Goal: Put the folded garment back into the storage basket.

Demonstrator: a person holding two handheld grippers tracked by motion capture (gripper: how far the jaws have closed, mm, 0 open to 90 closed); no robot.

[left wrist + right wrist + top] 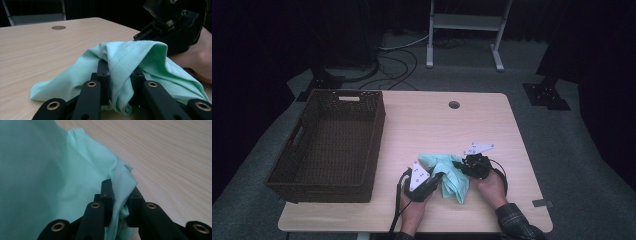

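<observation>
We see a mint-green cloth (451,176) bunched on the near right part of the bench (422,120), held between both hands. The left claw (435,178) comes in from the near left and is clamped on a gathered fold of the cloth (130,65) — in the left gripper view the fabric is pinched between its two black jaws and drapes over their tips, with a stitched hem running across the top. The right claw (460,165) reaches in from the right and is likewise clamped on the cloth (75,170); in the right gripper view a twisted edge of fabric sits squeezed between the jaws, the rest of the cloth spreading to the left. The two claws sit close together, the cloth spanning the short gap and hanging down towards the near edge of the bench. In the left gripper view the right claw (140,37) shows just beyond the fabric, the hand behind it. A dark woven basket (297,165) stands on the left side of the bench — well apart from the cloth.
</observation>
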